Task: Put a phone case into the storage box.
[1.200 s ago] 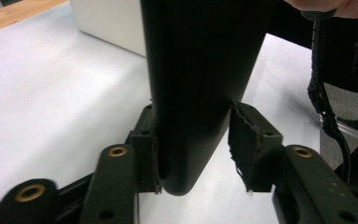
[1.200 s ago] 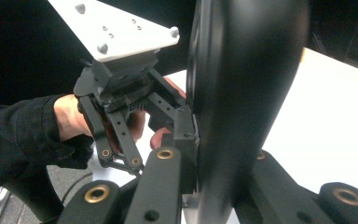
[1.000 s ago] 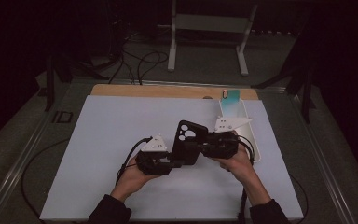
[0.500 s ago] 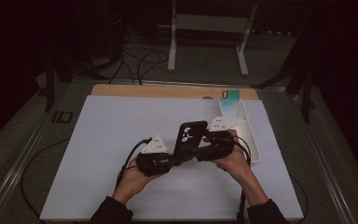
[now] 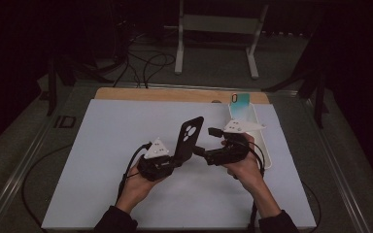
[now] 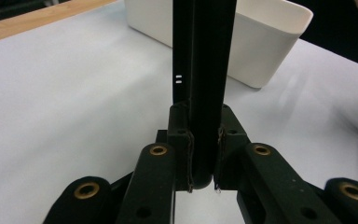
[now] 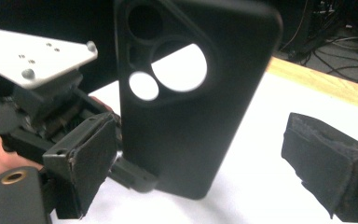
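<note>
A black phone case [image 5: 190, 137] with round camera cut-outs stands on end above the white mat. My left gripper [image 5: 179, 158] is shut on its lower edge; in the left gripper view the pads [image 6: 188, 158] press both faces of the case [image 6: 205, 70]. My right gripper [image 5: 206, 141] sits just right of the case, and its jaws have just been opening. In the right gripper view its pads [image 7: 91, 163] stand wide apart, with the case [image 7: 191, 116] between them and untouched. The left gripper [image 7: 51, 116] shows behind it.
A long white bin [image 5: 267, 145] stands at the mat's right side, close behind my right hand, with a teal phone case [image 5: 240, 99] leaning at its far end. The white mat [image 5: 116, 141] covers the table. A wooden strip [image 5: 150, 94] runs along its far edge.
The right gripper's jaws have opened and let go of the black case. The case has tipped from slanting between both grippers to standing more upright in the left one.
</note>
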Demonstrator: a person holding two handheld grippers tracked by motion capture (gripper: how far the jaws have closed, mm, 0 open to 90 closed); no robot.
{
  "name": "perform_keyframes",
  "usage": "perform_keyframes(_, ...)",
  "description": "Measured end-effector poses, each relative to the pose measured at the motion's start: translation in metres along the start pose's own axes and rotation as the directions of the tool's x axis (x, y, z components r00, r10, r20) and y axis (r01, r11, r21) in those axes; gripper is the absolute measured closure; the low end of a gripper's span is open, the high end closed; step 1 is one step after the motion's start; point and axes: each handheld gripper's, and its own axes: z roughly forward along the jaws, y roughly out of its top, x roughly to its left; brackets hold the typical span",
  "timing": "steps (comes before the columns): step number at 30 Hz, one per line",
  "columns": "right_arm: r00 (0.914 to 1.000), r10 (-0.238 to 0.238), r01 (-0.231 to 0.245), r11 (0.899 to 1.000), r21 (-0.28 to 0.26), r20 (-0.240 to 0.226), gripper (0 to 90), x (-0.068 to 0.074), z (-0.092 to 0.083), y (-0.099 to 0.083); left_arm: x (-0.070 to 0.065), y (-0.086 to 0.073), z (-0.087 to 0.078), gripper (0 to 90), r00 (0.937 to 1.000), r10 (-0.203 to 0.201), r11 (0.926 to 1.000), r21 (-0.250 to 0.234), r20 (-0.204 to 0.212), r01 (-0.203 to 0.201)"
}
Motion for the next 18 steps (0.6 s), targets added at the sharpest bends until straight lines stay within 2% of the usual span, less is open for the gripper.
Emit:
perform_keyframes(6,0.9992,0.035,-0.034,0.999,-0.033,0.019,13.4,0.003,0.002,0.007,-0.002,0.000,0.003,80.5,0.9999,-0.007,1.0000,0.004,-0.007,0.007)
perform_keyframes(12,0.9947,0.097,-0.096,0.995,-0.039,0.033,9.5,0.004,0.011,0.013,-0.005,0.000,0.005,80.5,1.0000,-0.005,1.0000,-0.004,-0.002,0.005)
perform_keyframes(14,0.9927,0.118,-0.117,0.992,-0.039,0.024,9.5,0.005,0.015,0.013,-0.006,0.000,0.006,80.5,1.0000,-0.004,1.0000,-0.005,-0.001,0.004)
perform_keyframes(18,0.9901,0.134,-0.133,0.990,-0.043,0.041,10.0,0.007,0.021,0.014,-0.009,0.000,0.006,80.6,1.0000,0.000,0.9999,-0.016,0.003,0.000)
